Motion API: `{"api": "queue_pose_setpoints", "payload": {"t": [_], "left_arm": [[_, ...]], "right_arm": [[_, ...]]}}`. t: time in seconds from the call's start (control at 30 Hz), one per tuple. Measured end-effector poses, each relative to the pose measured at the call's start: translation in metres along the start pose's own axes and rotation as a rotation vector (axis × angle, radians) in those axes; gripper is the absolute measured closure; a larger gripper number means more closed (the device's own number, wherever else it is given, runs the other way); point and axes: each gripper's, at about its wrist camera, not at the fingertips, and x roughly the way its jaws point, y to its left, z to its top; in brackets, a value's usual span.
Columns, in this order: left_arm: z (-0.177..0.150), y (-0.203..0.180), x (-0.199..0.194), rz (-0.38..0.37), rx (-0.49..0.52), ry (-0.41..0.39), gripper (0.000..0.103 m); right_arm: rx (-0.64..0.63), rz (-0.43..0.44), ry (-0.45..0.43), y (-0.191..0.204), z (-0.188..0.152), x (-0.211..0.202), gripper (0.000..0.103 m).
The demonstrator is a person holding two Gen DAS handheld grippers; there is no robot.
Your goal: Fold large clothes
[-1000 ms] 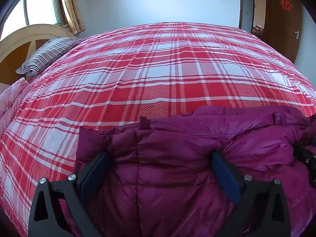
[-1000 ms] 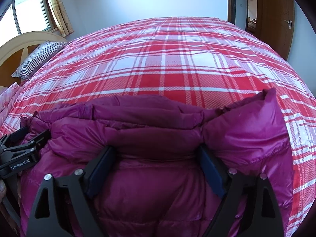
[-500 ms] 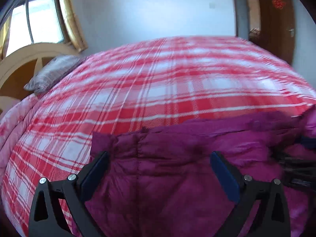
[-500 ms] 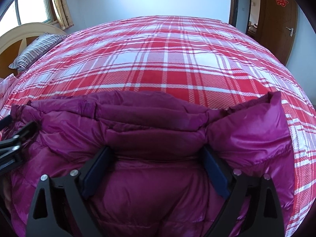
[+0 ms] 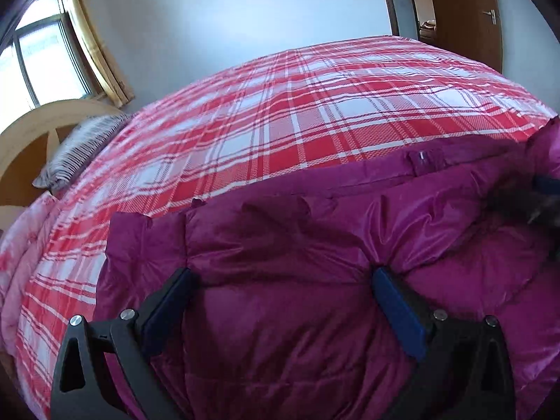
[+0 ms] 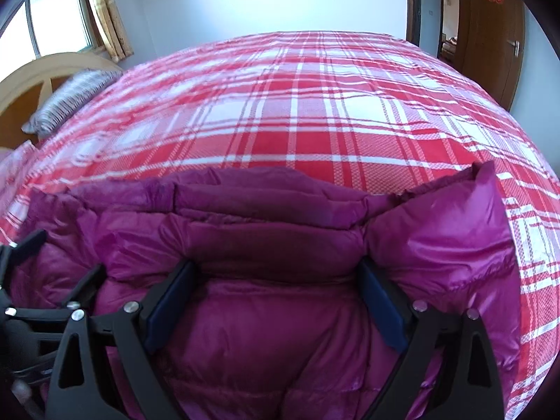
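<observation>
A puffy magenta down jacket (image 5: 297, 245) lies on the near part of the bed and also fills the lower half of the right wrist view (image 6: 273, 231). My left gripper (image 5: 280, 276) is over the jacket's left part with its jaws wide apart, fabric bulging between the fingers. My right gripper (image 6: 276, 269) is over the jacket's right part, jaws wide apart, fabric bulging between them too. The left gripper shows at the left edge of the right wrist view (image 6: 42, 301). The right gripper is a dark blur at the right edge of the left wrist view (image 5: 546, 203).
The bed has a red and white plaid cover (image 5: 315, 115) that stretches away beyond the jacket. A striped pillow (image 5: 80, 147) and a wooden headboard (image 5: 31, 129) are at the far left. A brown door (image 6: 490, 35) stands at the far right, a window (image 6: 52, 24) at the left.
Both grippers have tilted up and shifted, so more wall and window show. The jacket's far edge now sits lower in both views. The jaws stay wide apart.
</observation>
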Motion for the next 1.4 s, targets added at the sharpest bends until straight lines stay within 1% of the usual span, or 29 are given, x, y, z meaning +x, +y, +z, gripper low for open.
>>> {"api": "queue_pose_setpoints", "payload": {"t": [0.07, 0.1, 0.17, 0.2, 0.27, 0.3, 0.33, 0.37, 0.4, 0.53, 0.63, 0.73, 0.8, 0.87, 0.9, 0.97, 1.0, 1.03, 1.07, 1.1, 1.2, 1.27, 1.37, 1.4], "left_arm": [[0.000, -0.003, -0.001, 0.012, 0.006, -0.007, 0.001], [0.000, -0.004, 0.000, 0.018, 0.010, -0.010, 0.001], [-0.001, -0.005, 0.000, 0.024, 0.014, -0.011, 0.001], [0.000, -0.004, 0.000, 0.024, 0.014, -0.010, 0.001], [-0.001, -0.004, -0.001, 0.021, 0.011, -0.010, 0.001], [0.000, -0.003, -0.001, 0.018, 0.009, -0.010, 0.001], [0.000, -0.003, 0.000, 0.017, 0.008, -0.009, 0.001], [0.000, -0.004, 0.000, 0.017, 0.008, -0.009, 0.001], [0.000, -0.004, 0.000, 0.018, 0.009, -0.010, 0.001], [0.000, -0.004, 0.000, 0.023, 0.012, -0.011, 0.001], [0.002, 0.002, -0.003, 0.008, -0.005, -0.007, 0.001], [0.003, 0.025, -0.017, -0.011, -0.071, -0.024, 0.001], [0.002, 0.052, -0.031, 0.022, -0.125, -0.077, 0.001], [0.001, 0.075, -0.032, 0.073, -0.164, -0.101, 0.001], [-0.001, 0.082, -0.027, 0.088, -0.173, -0.088, 0.001], [-0.005, 0.095, -0.003, 0.082, -0.206, 0.004, 0.001], [-0.010, 0.101, 0.016, 0.035, -0.244, 0.075, 0.001], [-0.014, 0.105, 0.023, -0.001, -0.273, 0.098, 0.001], [-0.015, 0.108, 0.026, -0.015, -0.299, 0.095, 0.001], [-0.015, 0.107, 0.026, -0.005, -0.297, 0.086, 0.001], [-0.014, 0.097, 0.029, 0.030, -0.260, 0.082, 0.001], [-0.014, 0.096, 0.031, 0.030, -0.254, 0.088, 0.001], [-0.013, 0.093, 0.033, 0.039, -0.250, 0.083, 0.001], [-0.013, 0.092, 0.033, 0.045, -0.247, 0.078, 0.001]], "right_arm": [[0.052, 0.019, -0.059, -0.008, 0.000, -0.022, 0.013], [0.077, 0.041, -0.106, -0.014, 0.001, -0.037, 0.013], [0.099, 0.028, -0.154, -0.024, 0.004, -0.051, 0.011], [0.118, 0.009, -0.164, -0.032, 0.006, -0.053, 0.008], [0.146, 0.003, -0.118, -0.045, 0.006, -0.039, 0.006], [0.168, 0.000, -0.067, -0.057, 0.003, -0.022, 0.006], [0.194, 0.015, -0.029, -0.065, 0.000, -0.010, 0.005], [0.218, 0.044, -0.028, -0.070, -0.001, -0.007, 0.005], [0.227, 0.052, -0.038, -0.071, 0.000, -0.008, 0.004], [0.171, -0.008, -0.010, -0.059, 0.004, -0.002, 0.001], [0.150, -0.030, -0.002, -0.057, 0.002, 0.001, 0.000], [0.142, -0.040, -0.001, -0.059, 0.000, 0.004, 0.000], [0.138, -0.043, -0.004, -0.059, 0.000, 0.005, 0.000], [0.137, -0.046, -0.007, -0.058, 0.000, 0.005, 0.000], [0.133, -0.049, -0.007, -0.058, 0.000, 0.005, 0.000], [0.132, -0.050, -0.007, -0.058, 0.000, 0.005, 0.000], [0.132, -0.052, -0.007, -0.058, 0.000, 0.006, 0.000], [0.131, -0.052, -0.007, -0.058, 0.000, 0.006, 0.000], [0.130, -0.054, -0.008, -0.058, 0.000, 0.006, 0.000], [0.129, -0.056, -0.007, -0.057, -0.001, 0.005, 0.000], [0.124, -0.063, -0.005, -0.056, -0.001, 0.005, 0.000], [0.117, -0.078, 0.000, -0.053, 0.001, 0.006, 0.000], [0.089, -0.144, 0.031, -0.044, 0.004, 0.000, 0.001], [0.096, -0.162, 0.039, -0.041, 0.005, -0.009, 0.006]]}}
